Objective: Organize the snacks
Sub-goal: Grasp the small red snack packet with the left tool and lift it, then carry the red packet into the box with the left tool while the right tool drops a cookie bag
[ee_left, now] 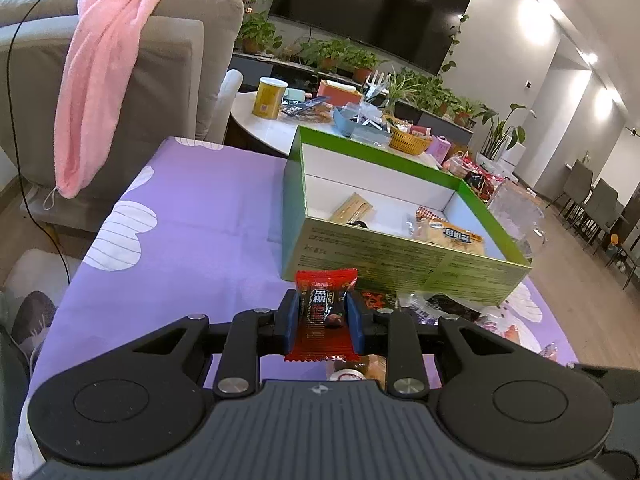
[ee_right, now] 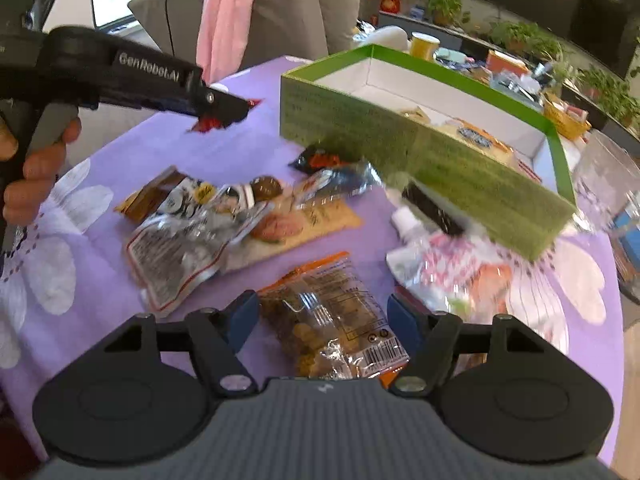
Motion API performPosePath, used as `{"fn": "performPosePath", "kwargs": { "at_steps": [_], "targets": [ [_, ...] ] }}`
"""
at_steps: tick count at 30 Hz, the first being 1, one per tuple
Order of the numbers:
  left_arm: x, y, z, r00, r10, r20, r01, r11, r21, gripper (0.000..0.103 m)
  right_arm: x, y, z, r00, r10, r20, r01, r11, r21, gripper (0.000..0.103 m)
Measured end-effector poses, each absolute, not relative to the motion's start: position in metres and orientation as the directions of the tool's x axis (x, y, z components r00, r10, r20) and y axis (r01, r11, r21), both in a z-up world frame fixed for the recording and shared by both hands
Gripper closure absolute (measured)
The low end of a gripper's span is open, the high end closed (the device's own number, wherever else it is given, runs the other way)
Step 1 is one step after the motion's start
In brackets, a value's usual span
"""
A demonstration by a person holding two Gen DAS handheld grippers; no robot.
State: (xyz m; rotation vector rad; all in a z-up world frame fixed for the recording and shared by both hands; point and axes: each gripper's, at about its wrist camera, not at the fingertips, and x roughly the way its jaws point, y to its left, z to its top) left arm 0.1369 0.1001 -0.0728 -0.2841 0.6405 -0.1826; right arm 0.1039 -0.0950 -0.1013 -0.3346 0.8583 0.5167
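My left gripper (ee_left: 322,312) is shut on a small red snack packet (ee_left: 326,284), held above the purple tablecloth just in front of the green box (ee_left: 400,256). The box is open and white inside, and a beige packet (ee_left: 354,208) and a yellow packet (ee_left: 456,238) lie in it. In the right wrist view the left gripper (ee_right: 236,106) hangs left of the green box (ee_right: 360,128), with the red packet (ee_right: 208,123) in its tips. My right gripper (ee_right: 322,312) is open over a clear bag of nuts (ee_right: 320,292), which lies on the cloth between its blue pads.
Several loose snacks (ee_right: 192,224) and a pink-and-white pouch (ee_right: 448,268) lie on the cloth in front of the box. A clear glass vessel (ee_right: 608,184) stands at the box's right. A grey sofa with a pink towel (ee_left: 104,80) and a cluttered round table (ee_left: 272,128) stand behind.
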Motion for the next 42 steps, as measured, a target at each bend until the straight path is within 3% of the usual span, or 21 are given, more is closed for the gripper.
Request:
{"fn": "performPosePath", "kwargs": {
  "at_steps": [24, 42],
  "targets": [
    [0.107, 0.1, -0.06, 0.801, -0.256, -0.541, 0.088, 0.945, -0.316, 0.079, 0.098, -0.106, -0.104, 0.522, 0.317, -0.792, -0.523, 0.852, -0.004, 0.042],
    [0.125, 0.072, -0.025, 0.834, -0.266, -0.483, 0.166, 0.956, -0.24, 0.079, 0.136, -0.125, -0.039, 0.721, 0.326, -0.611, -0.38, 0.924, 0.046, 0.042]
  ]
}}
